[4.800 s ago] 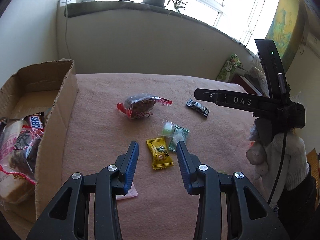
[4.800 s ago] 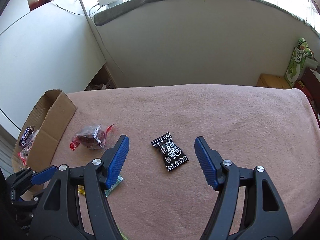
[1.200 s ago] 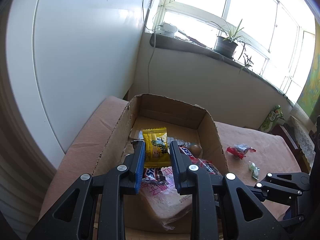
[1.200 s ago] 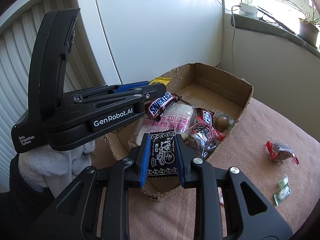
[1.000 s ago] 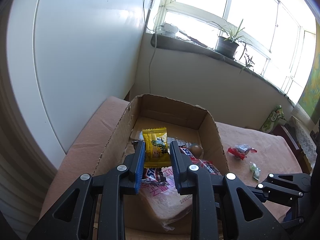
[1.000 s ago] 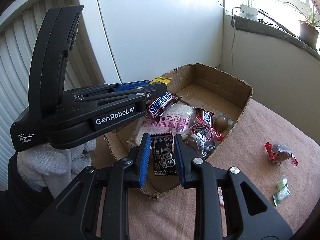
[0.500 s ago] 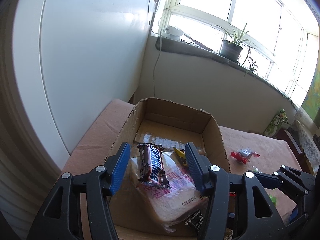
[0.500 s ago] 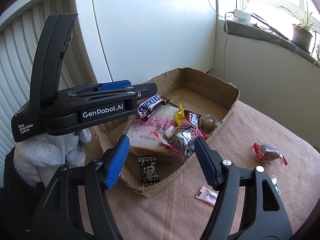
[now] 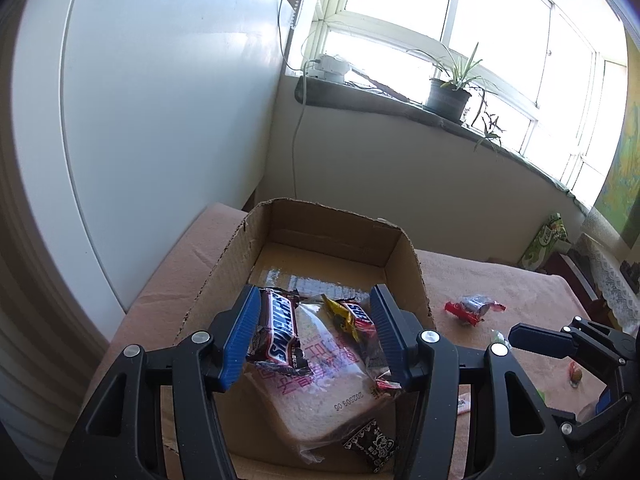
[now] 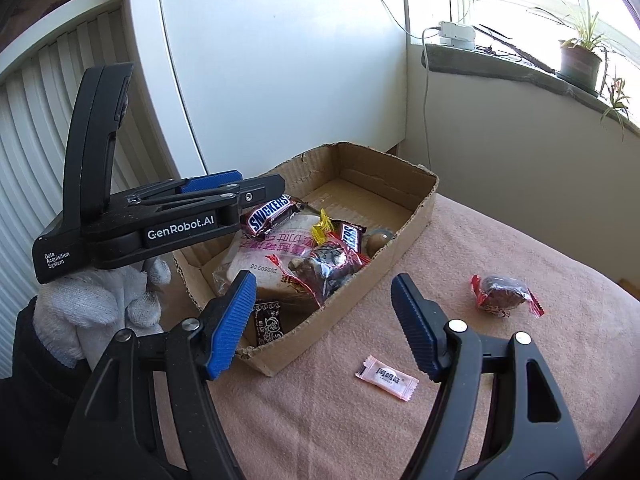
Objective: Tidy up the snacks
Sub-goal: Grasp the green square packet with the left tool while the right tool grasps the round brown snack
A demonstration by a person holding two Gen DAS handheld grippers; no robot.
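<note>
Claws [image 9: 312,336] [image 10: 324,326] both released, empty, above box [image 10: 404,236]; next: fetch pink sachet [image 10: 386,377] beside box.

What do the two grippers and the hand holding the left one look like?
Both the left gripper and right gripper are black, with ribbed blue pads and silver screws. The left body reads "GenRobot.AI". A white knit glove and dark sleeve hold it.

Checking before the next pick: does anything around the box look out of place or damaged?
Two snacks lie outside the cardboard box, on the pink cloth: a red-ended wrapped snack and a small pink sachet. The box's rim is ragged and torn. Both grippers, left and right, are open and empty.
</note>
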